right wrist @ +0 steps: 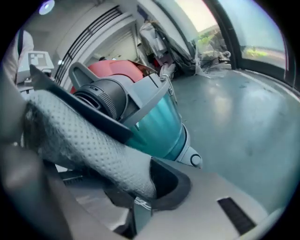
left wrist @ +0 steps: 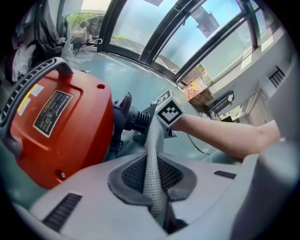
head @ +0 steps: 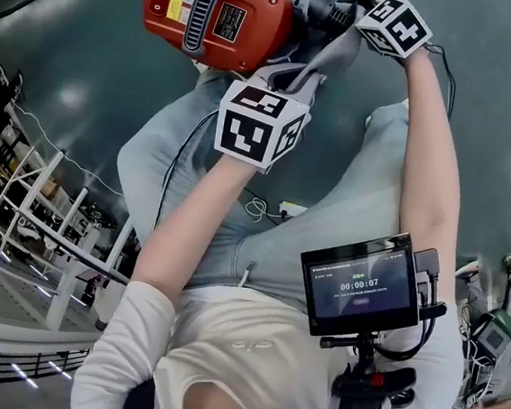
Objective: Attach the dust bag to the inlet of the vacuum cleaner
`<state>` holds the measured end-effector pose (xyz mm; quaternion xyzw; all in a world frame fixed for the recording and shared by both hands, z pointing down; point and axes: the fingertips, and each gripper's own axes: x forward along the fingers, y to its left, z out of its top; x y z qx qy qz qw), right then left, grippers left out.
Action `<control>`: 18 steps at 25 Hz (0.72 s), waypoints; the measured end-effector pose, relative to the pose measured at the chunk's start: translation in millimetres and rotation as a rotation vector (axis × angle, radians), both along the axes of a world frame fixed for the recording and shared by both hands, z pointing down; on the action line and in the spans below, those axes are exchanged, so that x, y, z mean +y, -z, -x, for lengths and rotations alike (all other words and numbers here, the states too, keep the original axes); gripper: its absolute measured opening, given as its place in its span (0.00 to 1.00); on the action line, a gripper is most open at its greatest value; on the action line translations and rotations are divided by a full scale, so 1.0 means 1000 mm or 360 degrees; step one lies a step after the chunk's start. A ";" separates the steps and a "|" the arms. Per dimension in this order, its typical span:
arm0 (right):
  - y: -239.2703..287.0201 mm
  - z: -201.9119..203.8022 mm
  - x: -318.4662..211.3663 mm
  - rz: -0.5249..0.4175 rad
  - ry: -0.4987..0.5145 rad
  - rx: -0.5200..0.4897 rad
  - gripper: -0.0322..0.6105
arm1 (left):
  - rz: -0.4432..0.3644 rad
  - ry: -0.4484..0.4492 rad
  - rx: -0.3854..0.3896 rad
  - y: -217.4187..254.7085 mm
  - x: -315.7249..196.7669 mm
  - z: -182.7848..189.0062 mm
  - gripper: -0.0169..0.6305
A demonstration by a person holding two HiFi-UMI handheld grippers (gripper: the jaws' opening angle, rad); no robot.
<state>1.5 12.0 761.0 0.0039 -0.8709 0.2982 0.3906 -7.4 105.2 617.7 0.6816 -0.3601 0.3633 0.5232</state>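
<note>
Left gripper [left wrist: 157, 206]: I'm pinching bag [left wrist: 151, 164] cloth, jaws nearly closed on it. Right gripper [right wrist: 136, 204]: I'm clenching bag's other end, jaws tight on fabric. Bag is stretching as strip from left jaws toward 12 o'clock, ending at right gripper, just beside inlet [left wrist: 136, 118]. Right hand is nearer. From right jaws, inlet is lying at 11 o'clock, bag's dark collar [right wrist: 79, 108] crossing in front. I'm judging collar needs squaring onto inlet mouth. Beyond: red vacuum [left wrist: 56, 122], floor [right wrist: 243, 122].
</note>
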 end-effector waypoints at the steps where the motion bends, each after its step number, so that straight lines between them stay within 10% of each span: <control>1: -0.001 0.001 -0.001 0.0056 -0.0078 -0.0045 0.09 | -0.0010 0.0006 -0.0012 -0.002 -0.001 0.000 0.07; 10: 0.009 -0.020 -0.011 0.0167 -0.0261 -0.0033 0.13 | 0.0075 0.0200 0.0013 -0.037 0.008 0.024 0.07; 18: 0.003 -0.079 -0.031 0.0147 -0.0491 0.0413 0.39 | 0.0161 0.0371 0.0155 -0.037 0.008 0.026 0.07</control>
